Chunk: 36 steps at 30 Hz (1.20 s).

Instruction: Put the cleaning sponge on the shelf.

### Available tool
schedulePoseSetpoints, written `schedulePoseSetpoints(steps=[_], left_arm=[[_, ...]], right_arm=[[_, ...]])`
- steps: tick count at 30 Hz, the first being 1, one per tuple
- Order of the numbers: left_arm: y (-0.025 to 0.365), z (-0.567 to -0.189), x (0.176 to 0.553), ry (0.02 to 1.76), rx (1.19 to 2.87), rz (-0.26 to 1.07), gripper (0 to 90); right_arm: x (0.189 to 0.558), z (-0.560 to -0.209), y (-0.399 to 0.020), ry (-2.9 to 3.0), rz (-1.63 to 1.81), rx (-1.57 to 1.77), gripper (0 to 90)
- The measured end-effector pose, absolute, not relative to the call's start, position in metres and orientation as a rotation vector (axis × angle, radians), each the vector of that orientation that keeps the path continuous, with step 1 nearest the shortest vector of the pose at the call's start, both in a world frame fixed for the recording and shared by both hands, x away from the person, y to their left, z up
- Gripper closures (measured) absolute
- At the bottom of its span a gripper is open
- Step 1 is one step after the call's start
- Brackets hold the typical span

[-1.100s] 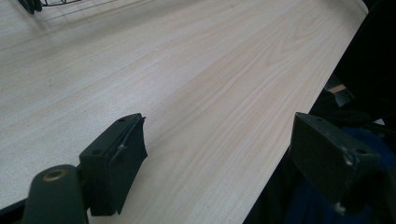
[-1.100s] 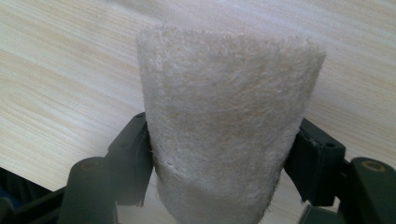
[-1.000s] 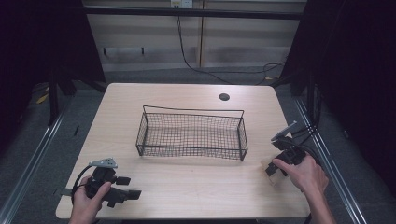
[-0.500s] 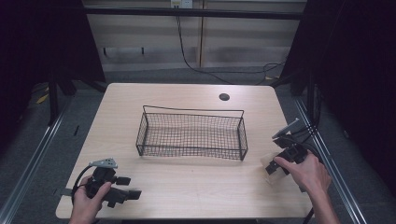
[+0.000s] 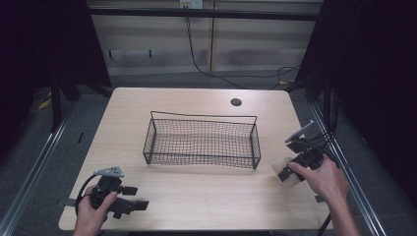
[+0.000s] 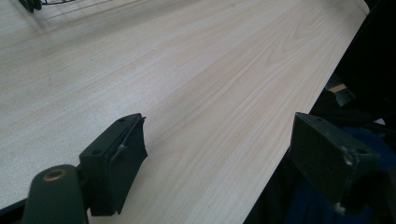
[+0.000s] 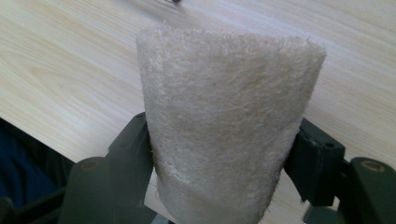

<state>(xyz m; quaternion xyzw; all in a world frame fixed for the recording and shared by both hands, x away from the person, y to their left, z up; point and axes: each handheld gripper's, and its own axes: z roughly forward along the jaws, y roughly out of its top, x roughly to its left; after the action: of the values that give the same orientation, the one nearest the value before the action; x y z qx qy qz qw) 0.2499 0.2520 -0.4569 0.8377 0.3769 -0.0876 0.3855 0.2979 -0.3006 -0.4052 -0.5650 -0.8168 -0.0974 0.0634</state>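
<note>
Jaws of the right gripper (image 7: pixel 219 154) are pressed in on both sides of a pale, fibrous pad (image 7: pixel 224 130), a scouring-pad or loofah-like piece whose top edge looks fuzzy and whose body bows outward between the black jaws. In the right gripper view the pad stands up from the jaws and hides much of the light wood desk (image 7: pixel 56 60) behind it. From the high view, the same gripper (image 5: pixel 287 173) sits near the desk's right edge, with the person's right hand (image 5: pixel 322 179) around it and the pad (image 5: pixel 285 169) showing as a small pale patch just off the right end of the wire basket (image 5: pixel 201 142). Pad and basket are near each other but apart; whether the pad touches the desk cannot be told.

At the near left corner of the desk the left gripper (image 5: pixel 129 201) lies low in the person's left hand (image 5: pixel 93 211), its grey three-cornered plate (image 5: pixel 110 171) on top and its cable looping beside it. Its jaws stand wide apart in the left gripper view, where the left gripper (image 6: pixel 224 154) has nothing between them: bare wood grain runs under one jaw, and the other hangs past the desk's edge.

The black mesh basket stands in the middle of the desk, long side toward the person. A small dark round hole (image 5: pixel 236 102) sits in the desk beyond it.
</note>
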Motion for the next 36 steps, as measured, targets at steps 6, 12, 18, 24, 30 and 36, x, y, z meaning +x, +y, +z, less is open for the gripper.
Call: schedulePoseSetpoints(steps=[6,12,18,24,30,36], left_arm=[[0.252,-0.457,0.250,0.959,2.133,-0.223,18.4],[0.252,-0.457,0.250,0.958,2.132,-0.223,18.4],[0.252,-0.457,0.250,0.959,2.132,-0.223,18.4],[0.252,-0.457,0.250,0.958,2.131,-0.224,18.4],[0.252,-0.456,0.250,0.956,2.134,-0.222,18.4],[0.252,-0.457,0.250,0.955,2.138,-0.223,18.3]], right_arm=[[0.298,-0.400,-0.298,-2.456,-0.284,-1.703,31.8],[0.298,-0.390,-0.296,-2.469,-0.333,-1.676,31.8],[0.297,-0.384,-0.294,-2.476,-0.348,-1.640,31.8],[0.297,-0.375,-0.291,-2.502,-0.375,-1.596,31.8],[0.297,-0.367,-0.287,-2.519,-0.386,-1.573,31.8],[0.301,-0.355,-0.279,-2.534,-0.395,-1.555,31.8]])
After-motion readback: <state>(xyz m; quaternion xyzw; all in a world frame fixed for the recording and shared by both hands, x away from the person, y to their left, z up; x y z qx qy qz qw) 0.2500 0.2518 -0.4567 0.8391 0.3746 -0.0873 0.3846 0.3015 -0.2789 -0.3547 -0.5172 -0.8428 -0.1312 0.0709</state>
